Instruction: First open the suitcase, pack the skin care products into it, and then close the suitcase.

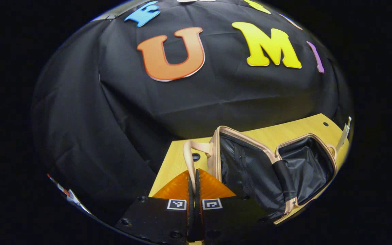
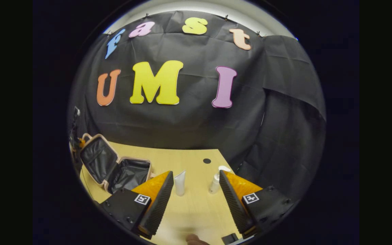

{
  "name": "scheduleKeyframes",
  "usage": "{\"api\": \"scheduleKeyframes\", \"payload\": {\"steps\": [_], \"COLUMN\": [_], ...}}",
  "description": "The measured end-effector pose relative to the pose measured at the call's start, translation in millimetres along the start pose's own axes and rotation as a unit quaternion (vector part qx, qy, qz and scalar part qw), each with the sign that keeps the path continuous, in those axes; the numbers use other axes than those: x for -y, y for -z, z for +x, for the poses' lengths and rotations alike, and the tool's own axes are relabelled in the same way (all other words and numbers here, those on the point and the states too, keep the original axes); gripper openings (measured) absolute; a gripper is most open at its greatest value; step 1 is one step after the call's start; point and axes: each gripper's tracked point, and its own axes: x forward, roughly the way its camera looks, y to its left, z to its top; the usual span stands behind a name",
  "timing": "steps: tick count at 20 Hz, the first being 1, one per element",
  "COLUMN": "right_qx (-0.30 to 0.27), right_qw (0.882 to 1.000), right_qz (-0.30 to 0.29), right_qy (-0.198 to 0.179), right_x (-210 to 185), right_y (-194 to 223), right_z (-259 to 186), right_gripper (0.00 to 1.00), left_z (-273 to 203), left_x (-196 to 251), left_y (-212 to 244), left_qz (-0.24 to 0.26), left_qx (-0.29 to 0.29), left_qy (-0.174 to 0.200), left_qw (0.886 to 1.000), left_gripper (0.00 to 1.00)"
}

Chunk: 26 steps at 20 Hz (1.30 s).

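Suitcase (image 2: 114, 166) lies open on surface (image 2: 189, 211); left tongs (image 1: 194, 183) are pinched on its strap (image 1: 190, 160), right tongs (image 2: 196, 185) gape empty before upright tube (image 2: 179, 183) and bottle (image 2: 215, 183), which could be toppled by a clumsy approach.

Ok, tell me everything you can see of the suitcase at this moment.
The suitcase is a small case with a pinkish-beige shell and trim and a black fabric lining. It lies open on the light wooden table, both halves spread apart; one half has a zipped mesh panel, and a black strap crosses the hinge. Nothing shows inside it. In the left gripper view the left gripper is shut on its beige handle strap. In the right gripper view it lies left of the white tube.
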Motion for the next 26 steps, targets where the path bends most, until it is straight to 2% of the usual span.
{"api": "scheduleKeyframes", "payload": {"steps": [6,12,15,17,18,19,22,23,24,26], "right_qx": [-0.043,-0.073,-0.078,-0.084,-0.086,-0.087,-0.089,-0.090,-0.092,-0.091], "right_qw": [0.999,0.997,0.996,0.995,0.995,0.995,0.995,0.995,0.995,0.995], "right_qz": [0.003,-0.003,0.001,0.005,0.009,0.013,0.019,0.019,0.020,0.020], "right_qy": [0.009,0.036,0.048,0.046,0.045,0.045,0.041,0.040,0.039,0.035], "right_x": [11.4,42.2,55.6,58.9,59.6,62.9,73.9,79.6,84.7,95.2], "right_y": [23.9,46.2,47.9,46.9,46.4,47.8,57.1,62.9,67.0,72.8], "right_z": [-10.7,-25.5,-27.5,-21.4,-17.2,-14.0,-12.1,-13.4,-13.0,-10.6], "right_gripper": [0.80,0.80,0.80,0.80,0.80,0.80,0.80,0.80,0.80,0.80], "left_z": [43.9,52.6,50.5,49.1,50.0,50.9,32.8,24.5,16.1,2.8], "left_x": [-9.3,-8.9,-4.0,-11.8,-21.6,-30.0,-40.4,-39.2,-37.7,-24.9], "left_y": [86.6,108.4,121.4,122.0,123.5,124.9,113.8,108.2,99.3,79.9], "left_qz": [-0.037,-0.054,-0.073,-0.070,-0.057,-0.044,-0.039,-0.038,-0.036,-0.030], "left_qx": [-0.085,-0.102,-0.118,-0.111,-0.111,-0.115,-0.112,-0.106,-0.097,-0.083], "left_qy": [0.029,0.038,0.041,0.025,0.012,-0.002,-0.015,-0.017,-0.021,-0.023], "left_qw": [0.995,0.993,0.989,0.991,0.992,0.992,0.993,0.994,0.994,0.996], "left_gripper": [0.03,0.03,0.10,0.18,0.29,0.28,0.80,0.92,0.88,0.91]}}
